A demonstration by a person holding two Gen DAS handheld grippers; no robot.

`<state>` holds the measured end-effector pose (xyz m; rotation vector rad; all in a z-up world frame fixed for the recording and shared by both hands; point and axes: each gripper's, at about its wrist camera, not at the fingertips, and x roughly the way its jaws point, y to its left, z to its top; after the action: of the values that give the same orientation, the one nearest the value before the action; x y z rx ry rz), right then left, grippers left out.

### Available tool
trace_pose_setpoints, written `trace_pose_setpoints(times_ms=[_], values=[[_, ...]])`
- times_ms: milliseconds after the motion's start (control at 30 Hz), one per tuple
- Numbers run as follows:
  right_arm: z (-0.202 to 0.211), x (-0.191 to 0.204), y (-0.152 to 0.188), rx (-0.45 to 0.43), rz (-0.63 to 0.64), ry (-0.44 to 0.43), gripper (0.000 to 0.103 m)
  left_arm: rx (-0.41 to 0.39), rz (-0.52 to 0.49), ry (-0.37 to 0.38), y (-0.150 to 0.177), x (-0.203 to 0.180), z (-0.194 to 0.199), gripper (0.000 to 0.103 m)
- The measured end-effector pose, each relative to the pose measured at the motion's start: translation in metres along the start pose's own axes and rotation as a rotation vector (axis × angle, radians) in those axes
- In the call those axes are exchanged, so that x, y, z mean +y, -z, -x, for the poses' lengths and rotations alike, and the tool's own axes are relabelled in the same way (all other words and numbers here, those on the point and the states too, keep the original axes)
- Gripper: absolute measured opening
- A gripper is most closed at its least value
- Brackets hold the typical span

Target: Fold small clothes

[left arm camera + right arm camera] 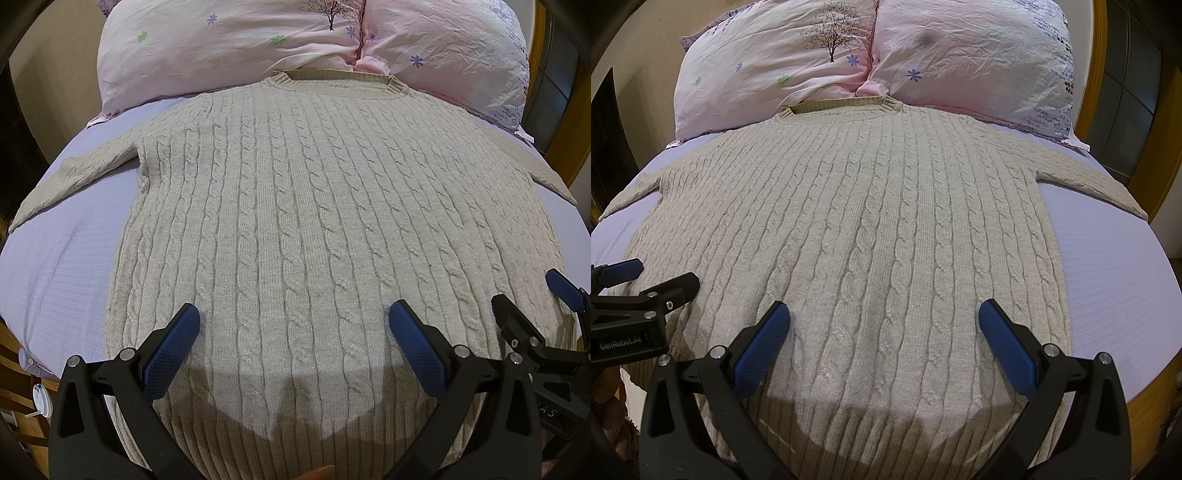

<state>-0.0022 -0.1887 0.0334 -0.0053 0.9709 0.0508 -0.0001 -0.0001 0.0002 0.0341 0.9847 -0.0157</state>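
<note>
A beige cable-knit sweater (314, 206) lies flat and face up on a lilac bed sheet (70, 258), collar toward the pillows, both sleeves spread out sideways. It also shows in the right wrist view (871, 221). My left gripper (294, 319) is open and empty, hovering over the sweater's lower part near the hem. My right gripper (884, 317) is open and empty over the same lower part, a little to the right. The right gripper shows at the right edge of the left wrist view (532, 295); the left gripper shows at the left edge of the right wrist view (653, 277).
Two pink floral pillows (229, 48) (975, 62) lie at the head of the bed, touching the collar. A wooden bed frame (1097, 92) runs along the right. The lilac sheet (1115, 280) is bare beside the sweater. A white object (38, 397) sits low at left.
</note>
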Motion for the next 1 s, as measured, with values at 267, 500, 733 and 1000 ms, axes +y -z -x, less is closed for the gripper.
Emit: trace_pose_setpoints(times_ms=[267, 500, 733, 1000], values=[[0.000, -0.006, 0.001, -0.028, 0.035, -0.044, 0.101, 0.010, -0.027, 0.018, -0.001, 0.001, 0.000, 0.102], [0.024, -0.195, -0.051, -0.188, -0.455, -0.062, 0.101, -0.045, 0.071, 0.266, -0.019, 0.040, 0.012, 0.102], [-0.025, -0.398, -0.048, -0.161, -1.112, -0.066, 0.065, -0.246, 0.113, 0.324, -0.045, 0.088, 0.024, 0.102], [-0.069, -0.456, -0.052, -0.163, -1.288, -0.040, 0.056, -0.304, 0.254, 0.336, -0.060, 0.147, 0.013, 0.102]])
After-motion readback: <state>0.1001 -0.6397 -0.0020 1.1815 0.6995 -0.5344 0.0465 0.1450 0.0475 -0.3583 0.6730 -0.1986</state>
